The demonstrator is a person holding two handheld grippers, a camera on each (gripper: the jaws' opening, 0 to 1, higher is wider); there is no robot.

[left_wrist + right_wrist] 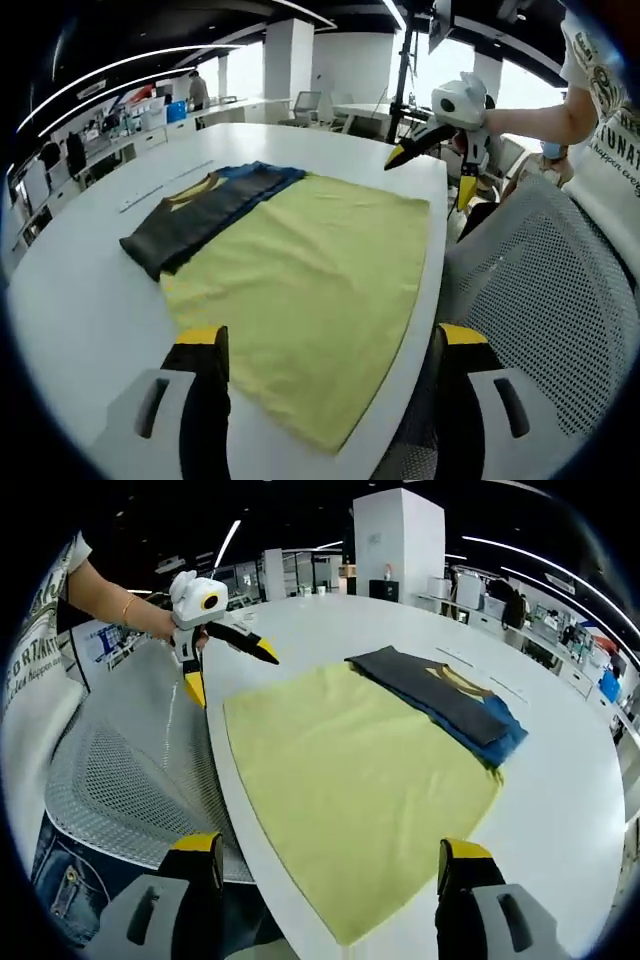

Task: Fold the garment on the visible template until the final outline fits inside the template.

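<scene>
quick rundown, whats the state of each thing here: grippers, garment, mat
left gripper: jaws open, holding nothing, hovering over the near edge of the yellow mat
right gripper: jaws open, holding nothing, above the mat's near corner
yellow rectangular template mat: spread flat on the white table, one edge at the table's rim
dark grey and blue garment: folded into a narrow strip, lying partly on the mat's far edge
grey mesh office chair: at the table edge

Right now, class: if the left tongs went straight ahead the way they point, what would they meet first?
Most likely the yellow template, spread flat on the white table between the open left tongs. Beyond it lies the folded dark garment. Depth is uncertain here.
</scene>
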